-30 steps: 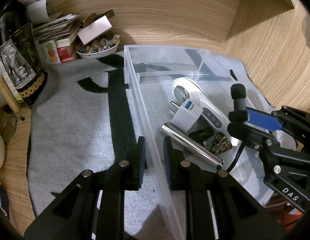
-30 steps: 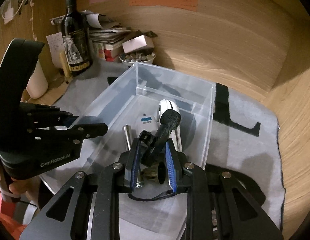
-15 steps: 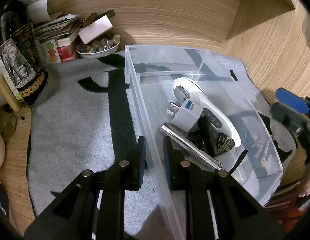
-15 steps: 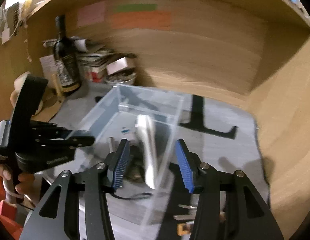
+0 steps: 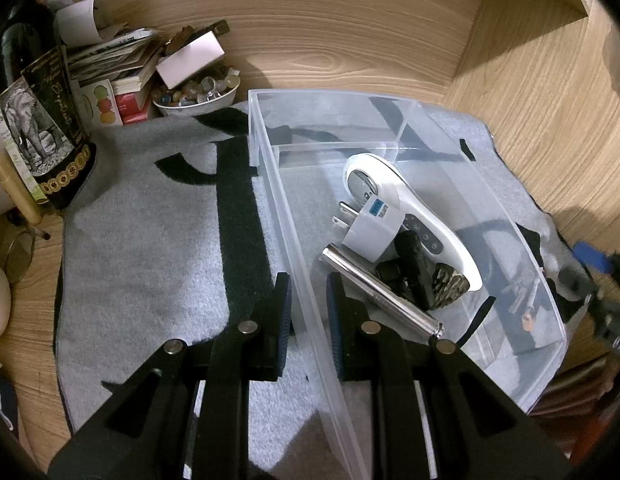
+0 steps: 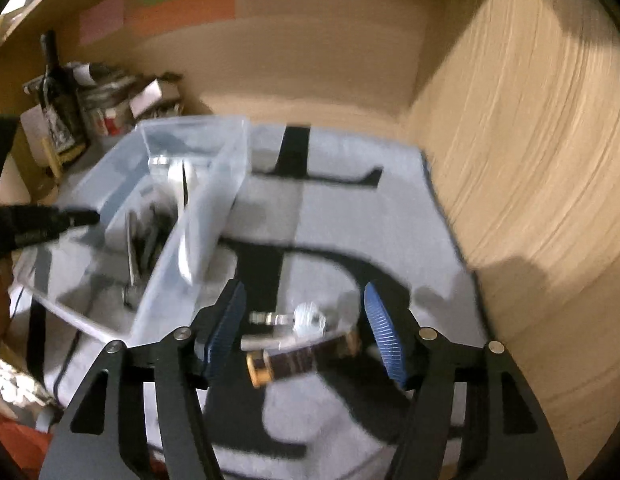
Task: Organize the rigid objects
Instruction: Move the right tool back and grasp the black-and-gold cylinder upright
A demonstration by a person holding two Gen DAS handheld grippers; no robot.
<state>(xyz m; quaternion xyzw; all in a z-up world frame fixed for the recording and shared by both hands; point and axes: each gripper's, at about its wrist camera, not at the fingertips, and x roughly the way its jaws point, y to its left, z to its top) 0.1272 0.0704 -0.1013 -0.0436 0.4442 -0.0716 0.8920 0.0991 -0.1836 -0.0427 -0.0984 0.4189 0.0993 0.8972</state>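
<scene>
Left tongs (image 5: 308, 320) clamp the clear plastic bin's wall (image 5: 286, 240); right tongs (image 6: 306, 332), opening (nothing gripped), straddle a brown gold-capped tube (image 6: 298, 358) lying crosswise.

Clear glossy plastic bin (image 5: 409, 108); fuzzy grey cloth mat (image 5: 150, 240) — wood-grain walls (image 5: 349, 32).

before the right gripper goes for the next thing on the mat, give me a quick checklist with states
1. Left gripper clamped on the near wall of the clear plastic bin: ok.
2. Right gripper clear of the bin, over the grey mat with black lettering: ok.
3. Right jaws empty and opening: ok.
4. Next items in sight, a dark cylinder with brass ends and a small clear and metal piece, lying between the open fingers: ok.
5. Pads touching either item: cannot tell, the view is blurred.
6. Room left in the bin beside the white handheld device: ok.
</scene>
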